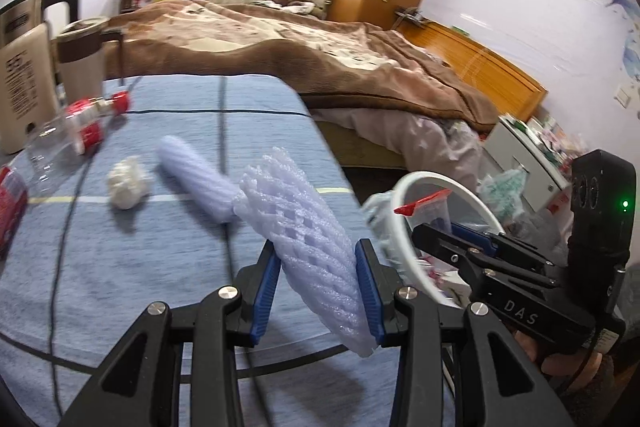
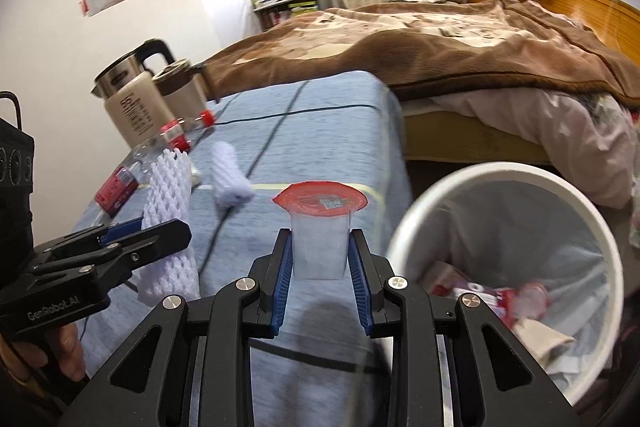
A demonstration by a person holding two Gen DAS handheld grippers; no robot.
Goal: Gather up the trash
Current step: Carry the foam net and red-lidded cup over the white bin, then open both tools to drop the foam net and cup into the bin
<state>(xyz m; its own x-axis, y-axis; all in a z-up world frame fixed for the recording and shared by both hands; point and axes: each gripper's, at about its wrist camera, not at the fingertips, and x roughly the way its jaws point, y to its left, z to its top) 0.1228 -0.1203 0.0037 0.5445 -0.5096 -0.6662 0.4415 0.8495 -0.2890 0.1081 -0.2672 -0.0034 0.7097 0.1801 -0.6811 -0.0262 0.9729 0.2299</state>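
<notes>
My left gripper (image 1: 320,287) is shut on a white foam fruit net (image 1: 308,227), lifted above the blue-clothed table (image 1: 120,267); it shows again in the right wrist view as the left gripper (image 2: 132,235) with the net (image 2: 168,211). My right gripper (image 2: 320,263) is shut on a clear plastic cup with a red foil lid (image 2: 320,227), held over the table edge beside the white trash bin (image 2: 508,267). On the table lie a second foam net (image 1: 192,179), a crumpled tissue (image 1: 128,183) and an empty clear bottle with a red label (image 1: 76,131).
A kettle (image 2: 128,99) and a lidded mug (image 2: 180,87) stand at the table's far left. A black cable (image 1: 224,147) runs across the cloth. A red packet (image 2: 116,191) lies near the left edge. The bin holds wrappers. A bed (image 2: 480,47) lies beyond.
</notes>
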